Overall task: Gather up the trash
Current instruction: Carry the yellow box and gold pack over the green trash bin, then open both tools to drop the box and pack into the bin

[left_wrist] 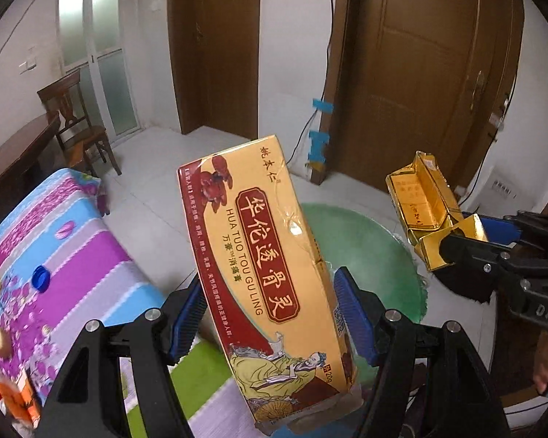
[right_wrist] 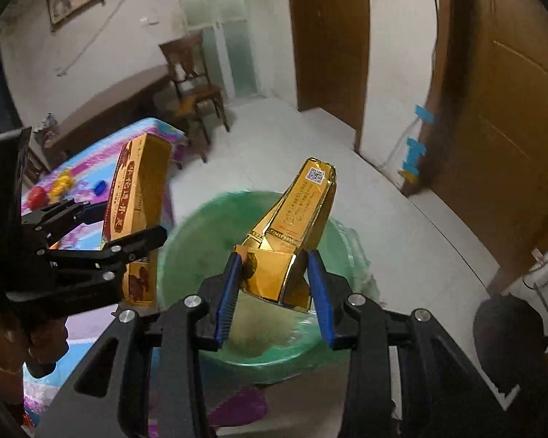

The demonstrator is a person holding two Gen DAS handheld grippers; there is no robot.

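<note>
Left grip: our left gripper (left_wrist: 270,314) is clamped on the yellow medicine carton (left_wrist: 266,262), blue pads pressing its two long edges near the lower end.
Right grip: our right gripper (right_wrist: 274,292) pinches the gold cigarette pack (right_wrist: 292,233) at its torn, flapped-open end.
Where they are: we hold both in the air over the green-lined bin (right_wrist: 201,233), just off the near edge of the patterned tablecloth (left_wrist: 76,255).
Carton handling: we judge it light and probably empty; thin card that creases, and one face already shows a crack line. The long edges are its stiffest hold.
Pack handling: we judge it very light, glossy and slippery, crushed out of shape; the body behind the loose flaps grips best.
Carton writing: "HUA TUO TOU GU LING", large Chinese characters on a red plaque, "20g" near the bottom.
Pack writing: a QR code at the far end; the small print is unreadable.
</note>
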